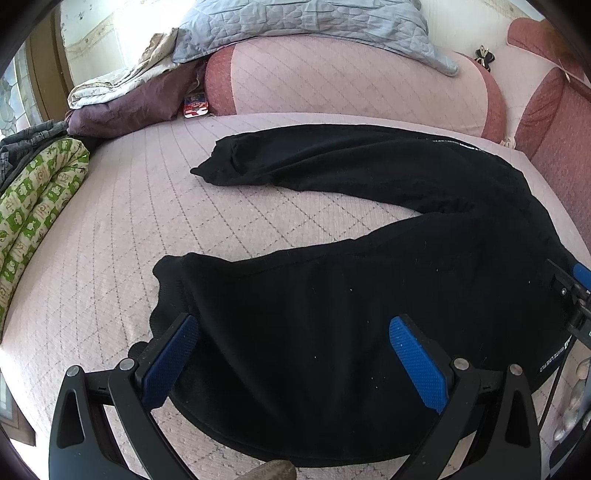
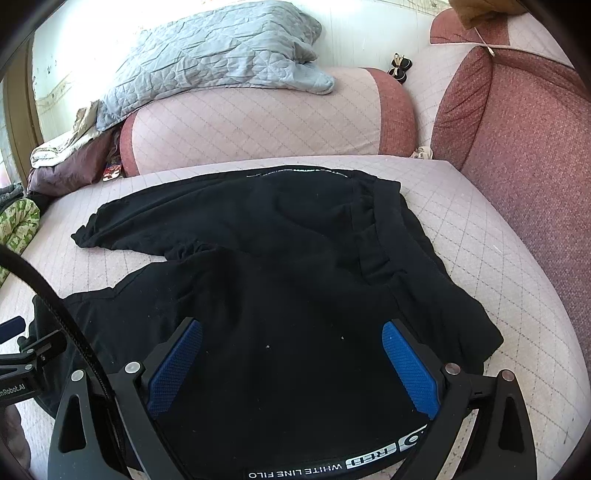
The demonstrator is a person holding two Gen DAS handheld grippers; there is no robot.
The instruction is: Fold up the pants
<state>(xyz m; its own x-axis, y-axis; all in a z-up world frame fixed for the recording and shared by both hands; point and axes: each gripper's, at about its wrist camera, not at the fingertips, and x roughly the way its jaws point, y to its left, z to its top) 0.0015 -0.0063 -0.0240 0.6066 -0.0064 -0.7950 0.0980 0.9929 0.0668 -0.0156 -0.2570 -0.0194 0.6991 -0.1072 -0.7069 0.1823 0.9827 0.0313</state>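
Black pants [image 1: 369,280] lie spread on a pink quilted sofa seat [image 1: 110,229], legs apart in a V with the cuffs to the left. My left gripper [image 1: 293,332] is open, its blue pads over the near leg close to its cuff. My right gripper [image 2: 291,336] is open over the near hip of the pants [image 2: 280,251], close to the white-lettered side stripe [image 2: 332,465]. The elastic waistband [image 2: 373,229] lies to the right. Each gripper shows at the edge of the other's view.
A grey quilted blanket [image 1: 314,26] lies on the sofa back. A green patterned cushion [image 1: 33,206] and piled clothes [image 1: 122,99] sit at the left. Red sofa cushions [image 2: 524,155] rise on the right.
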